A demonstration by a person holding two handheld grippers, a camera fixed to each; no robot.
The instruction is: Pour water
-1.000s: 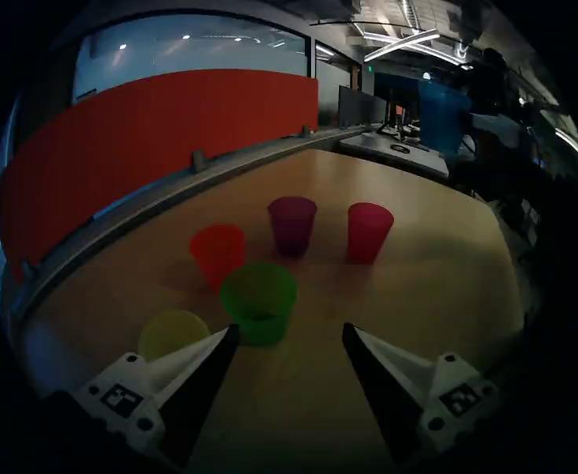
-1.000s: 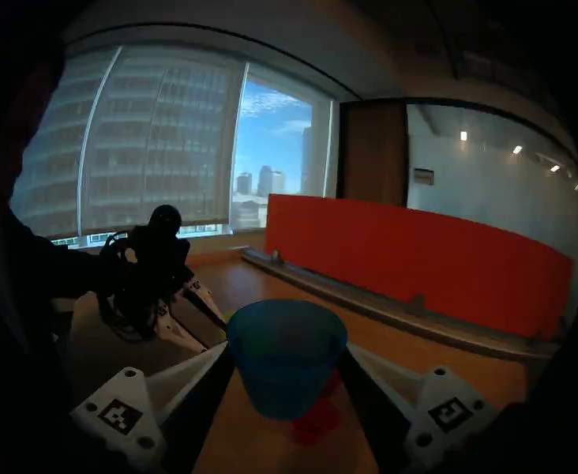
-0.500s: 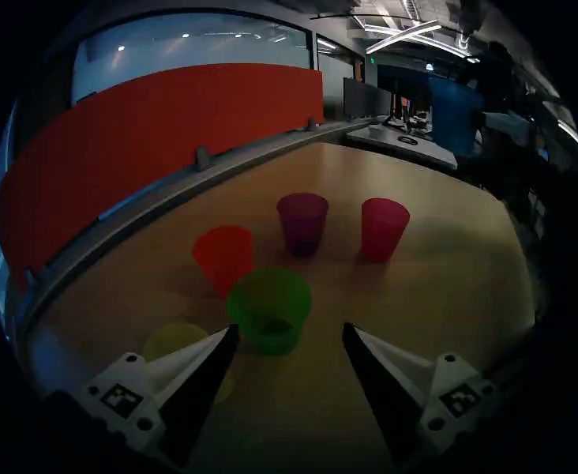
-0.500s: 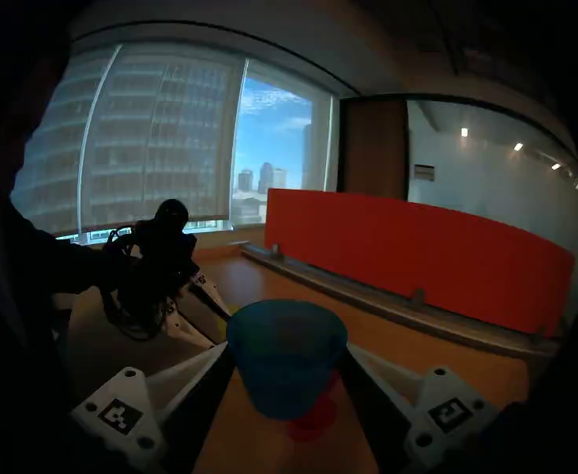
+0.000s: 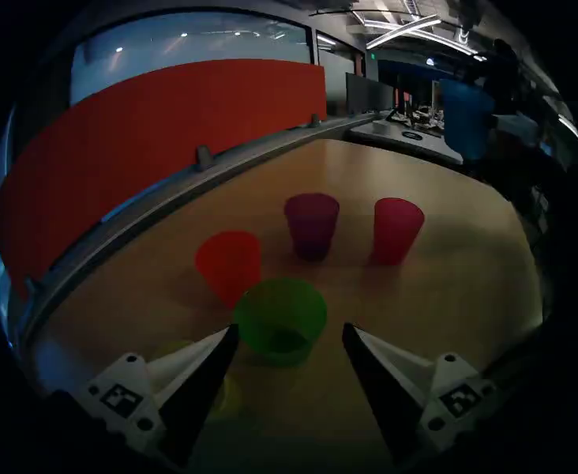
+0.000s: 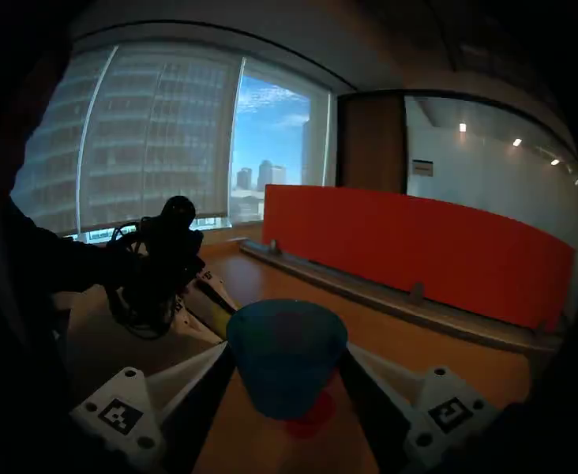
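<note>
1. Lately the left tool has pushed forward over the surface. Its fingers are spread wide and hold nothing, and the green cup sits just ahead of the gap between them, nearer than a second ago
2. Left of the green cup, the yellow cup has slipped almost wholly behind the tool's left finger. The red cup stands just behind the green cup on that same side
3. Behind the green cup and to its right stand the purple cup and the pink cup, both upright, apart from each other and unmoved
4. Far right of the green cup, well above the surface, the blue cup hangs in the air
5. From the right gripper view, the right tool clamps that blue cup with a finger on each side. It is upright and its pose has barely changed. The light is too dim to show its water level
6. Judging by this, the left tool is lining up on the green cup as the receiver, and pouring has not begun
</note>
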